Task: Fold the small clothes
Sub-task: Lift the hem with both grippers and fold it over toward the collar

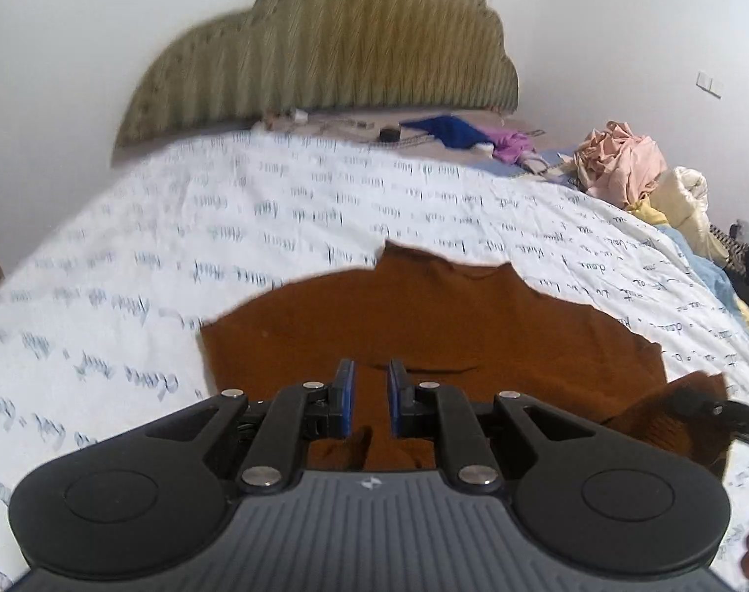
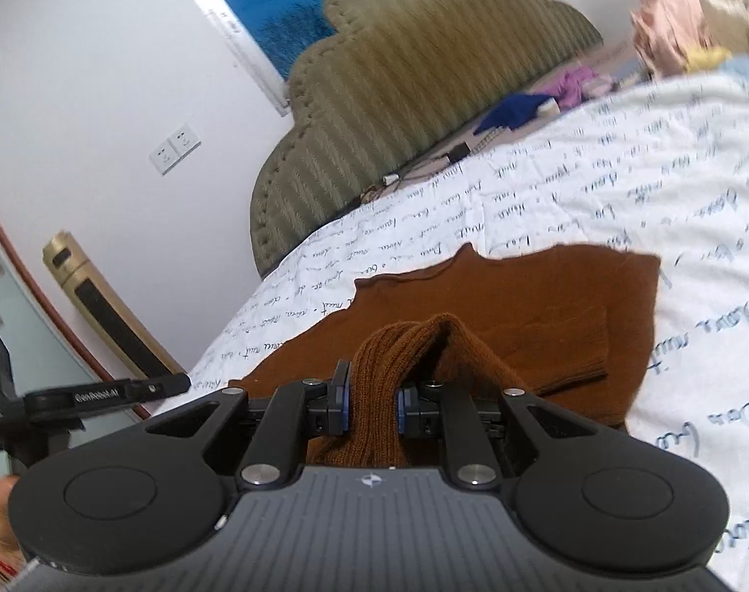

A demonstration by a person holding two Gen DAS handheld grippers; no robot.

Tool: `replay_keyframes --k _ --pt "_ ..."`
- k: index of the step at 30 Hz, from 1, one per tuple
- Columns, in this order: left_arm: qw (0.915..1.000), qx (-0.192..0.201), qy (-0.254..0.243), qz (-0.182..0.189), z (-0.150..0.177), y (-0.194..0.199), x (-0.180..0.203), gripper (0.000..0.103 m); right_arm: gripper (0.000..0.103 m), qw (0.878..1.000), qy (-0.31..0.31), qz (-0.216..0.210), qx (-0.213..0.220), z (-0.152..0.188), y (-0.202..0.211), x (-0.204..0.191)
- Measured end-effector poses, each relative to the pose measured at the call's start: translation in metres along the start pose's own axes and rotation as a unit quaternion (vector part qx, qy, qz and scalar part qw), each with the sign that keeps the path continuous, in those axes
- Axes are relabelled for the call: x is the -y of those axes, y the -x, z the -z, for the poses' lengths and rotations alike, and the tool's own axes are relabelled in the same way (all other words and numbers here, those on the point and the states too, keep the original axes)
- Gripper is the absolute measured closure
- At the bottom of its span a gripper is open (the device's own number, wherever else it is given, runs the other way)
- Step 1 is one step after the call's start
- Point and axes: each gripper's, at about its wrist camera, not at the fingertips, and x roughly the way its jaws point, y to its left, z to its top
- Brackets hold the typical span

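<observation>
I am in a home bedroom: a bed under a white quilt printed with handwriting (image 1: 325, 207), an olive scalloped upholstered headboard (image 1: 335, 44), crumpled clothes piled at the bed's edge (image 1: 621, 163), wall sockets (image 2: 174, 148) beside a window (image 2: 276, 5)

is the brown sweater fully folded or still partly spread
Partly folded: the brown sweater lies flat on the bedsheet with one sleeve across it; the right gripper holds the other ribbed cuff raised.

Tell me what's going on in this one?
A person is folding a brown sweater spread on a bed's printed sheet. The right claw is shut on a ribbed sleeve, lifting it over the sweater's body. The left claw hangs open above the sweater, holding nothing.
</observation>
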Motion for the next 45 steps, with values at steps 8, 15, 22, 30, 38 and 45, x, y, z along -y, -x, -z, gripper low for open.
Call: replay_keyframes --k 8,15,22,30,38,45 --pt "0.9971 -0.054 0.006 0.054 0.027 0.001 -0.031 0.025 0.082 1.0 -0.012 0.007 -0.028 0.011 -0.011 0.015" --pt "0.99 -0.078 0.02 0.115 0.031 -0.014 -0.038 0.026 0.082 0.999 -0.007 0.007 -0.032 0.011 -0.013 0.012" --pt "0.9817 -0.103 0.029 0.158 0.033 -0.025 -0.04 0.04 0.081 0.999 -0.008 0.01 -0.037 0.012 -0.014 0.013" --pt "0.9795 -0.126 -0.009 0.157 0.036 -0.043 -0.035 0.04 0.08 0.999 -0.011 0.012 -0.041 0.013 -0.014 0.013" --pt "0.973 -0.159 0.007 0.167 0.05 -0.053 -0.041 0.097 0.08 0.999 -0.012 0.016 -0.042 0.015 -0.014 0.017" --pt "0.9712 -0.099 0.079 0.202 0.037 -0.005 -0.062 0.098 0.081 1.0 -0.013 0.012 -0.015 0.013 0.003 0.012"
